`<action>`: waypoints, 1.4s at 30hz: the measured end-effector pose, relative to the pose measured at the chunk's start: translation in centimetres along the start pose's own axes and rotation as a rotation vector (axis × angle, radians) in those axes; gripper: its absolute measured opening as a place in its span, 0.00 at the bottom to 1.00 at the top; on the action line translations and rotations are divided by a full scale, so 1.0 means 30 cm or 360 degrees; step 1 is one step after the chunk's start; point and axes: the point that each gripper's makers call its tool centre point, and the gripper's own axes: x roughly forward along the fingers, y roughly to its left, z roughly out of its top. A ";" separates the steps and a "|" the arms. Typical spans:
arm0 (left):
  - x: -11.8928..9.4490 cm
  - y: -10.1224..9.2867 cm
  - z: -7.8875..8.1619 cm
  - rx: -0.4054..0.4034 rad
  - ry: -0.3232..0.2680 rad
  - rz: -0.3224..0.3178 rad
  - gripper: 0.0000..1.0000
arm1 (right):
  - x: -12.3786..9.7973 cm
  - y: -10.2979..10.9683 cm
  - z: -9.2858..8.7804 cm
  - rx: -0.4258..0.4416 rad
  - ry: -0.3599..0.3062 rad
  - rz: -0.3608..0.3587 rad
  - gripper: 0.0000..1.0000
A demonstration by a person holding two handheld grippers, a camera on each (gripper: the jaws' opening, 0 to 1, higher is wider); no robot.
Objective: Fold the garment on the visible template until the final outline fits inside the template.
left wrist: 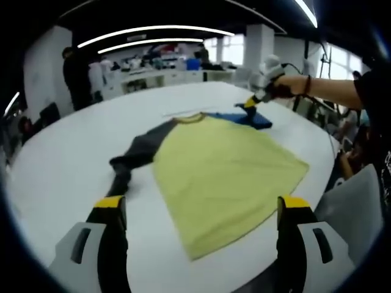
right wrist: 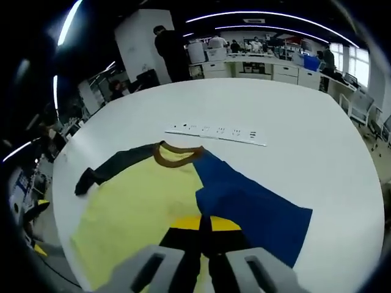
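On the white worktop: garment lies flat | right claw pressed together, pinching blue sleeve | left claw spread, near hem | fold runs leftward across body

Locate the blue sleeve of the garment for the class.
In the right gripper view the blue sleeve lies flat on the white table, right of the yellow body, just beyond the shut right gripper. In the left gripper view it lies at the shirt's far side.

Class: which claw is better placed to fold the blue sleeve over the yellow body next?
The right claw, probably: its jaws look shut over the shirt beside the blue sleeve, while the left claw hangs open at the hem.
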 end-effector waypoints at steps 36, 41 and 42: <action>-0.024 0.018 -0.018 -0.0015 -0.0004 0.0012 0.99 | 0.146 0.371 0.067 -0.0222 0.0039 0.0201 0.00; -0.021 0.007 -0.022 -0.0021 -0.0004 0.0000 0.99 | 0.159 0.414 0.068 -0.0235 0.0046 0.0224 0.00; -0.020 0.006 -0.022 -0.0021 -0.0004 -0.0002 0.99 | 0.162 0.422 0.068 -0.0241 0.0049 0.0228 0.00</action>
